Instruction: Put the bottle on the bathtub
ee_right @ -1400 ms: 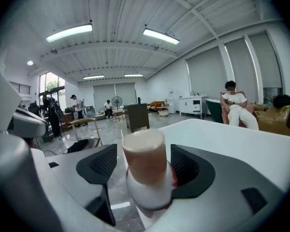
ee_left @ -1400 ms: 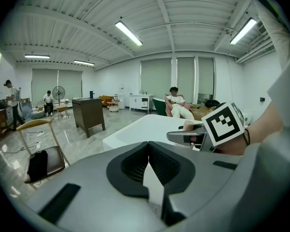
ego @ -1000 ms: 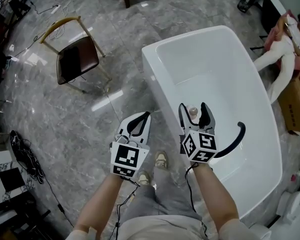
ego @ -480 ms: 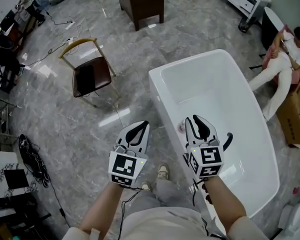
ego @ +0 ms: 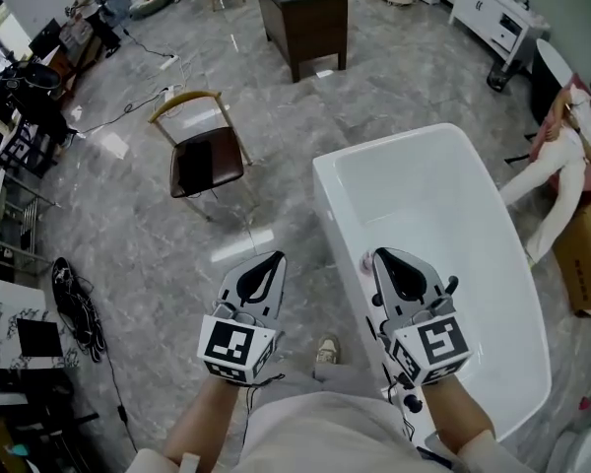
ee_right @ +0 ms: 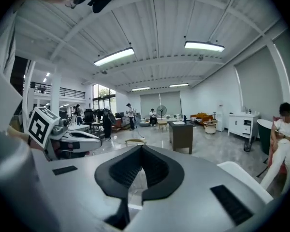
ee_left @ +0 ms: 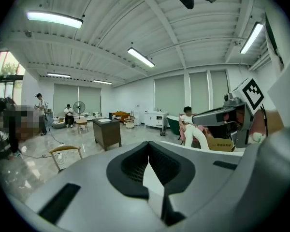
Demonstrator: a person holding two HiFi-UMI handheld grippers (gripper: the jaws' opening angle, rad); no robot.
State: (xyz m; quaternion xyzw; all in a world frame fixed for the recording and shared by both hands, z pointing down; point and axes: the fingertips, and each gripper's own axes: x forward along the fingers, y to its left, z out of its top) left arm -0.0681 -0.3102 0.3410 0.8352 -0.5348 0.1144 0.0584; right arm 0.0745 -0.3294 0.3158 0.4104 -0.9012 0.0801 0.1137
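1. You're standing right up against the tub and looking almost straight down. You're holding both grippers out in front of you, side by side.
2. The bottle is sitting on the tub's near rim, just beside the tip of the right gripper, on that gripper's left. Only its pinkish top is showing from above, so I can't tell if the gripper is touching it.
3. The right gripper is hanging over that same rim with its jaws closed together and nothing in them. In its own view the black pads are meeting at the tip, with just a thin slit lower down.
4. The left gripper is hovering over the floor just outside the tub, well apart from the bottle. Its jaws are pressed together too, and it's empty.
5. Both gripper views are looking out across the room instead of down at the tub, and each one is catching the other gripper off to the side.
6. Other stuff around:
   - a chair is standing on the floor out past the left gripper
   - a dark cabinet is sitting farther back
   - cables are lying in a heap off to your left
   - a person is sitting beyond the tub's right side, with a cardboard box near them
   - your shoe is peeking out between your arms
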